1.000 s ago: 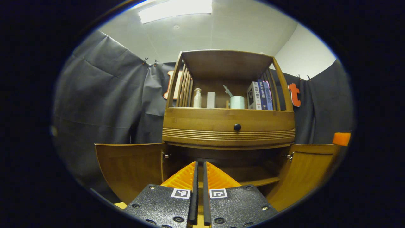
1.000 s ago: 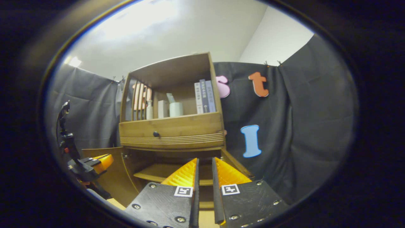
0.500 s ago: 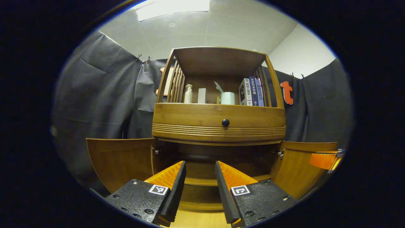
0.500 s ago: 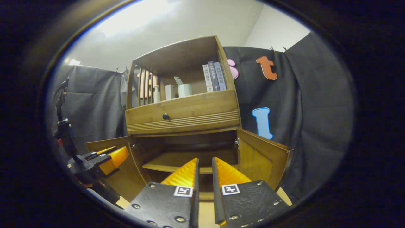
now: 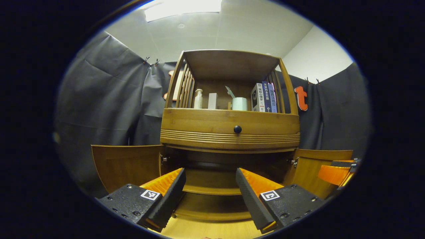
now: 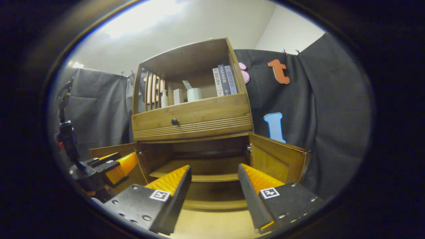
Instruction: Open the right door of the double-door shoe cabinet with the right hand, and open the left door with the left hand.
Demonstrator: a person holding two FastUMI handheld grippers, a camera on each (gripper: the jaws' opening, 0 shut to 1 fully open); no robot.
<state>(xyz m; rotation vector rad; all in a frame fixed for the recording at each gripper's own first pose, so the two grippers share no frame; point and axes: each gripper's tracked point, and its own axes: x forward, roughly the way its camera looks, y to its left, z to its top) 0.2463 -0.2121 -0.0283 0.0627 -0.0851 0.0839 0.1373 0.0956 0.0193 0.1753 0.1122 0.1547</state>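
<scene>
Both doors stand swung out from the cabinet [image 5: 229, 127]: left door [image 5: 127, 162], right door [image 6: 277, 159]. Your left gripper [image 5: 210, 187] and right gripper [image 6: 214, 184] gape wide, holding nothing, seemingly just before the lower shelf [image 6: 199, 167].

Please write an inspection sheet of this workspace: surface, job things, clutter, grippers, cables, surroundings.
Surface: wooden floor before the cabinet, bare.
Job's things: cabinet; left door and right door both swung open; inner shelf bare.
Clutter: bottle, box, cup, books on the top shelf.
Grippers: left gripper and right gripper, jaws open, holding nothing.
Cables: nothing seen.
Surroundings: black cloth wall, white ceiling.
</scene>
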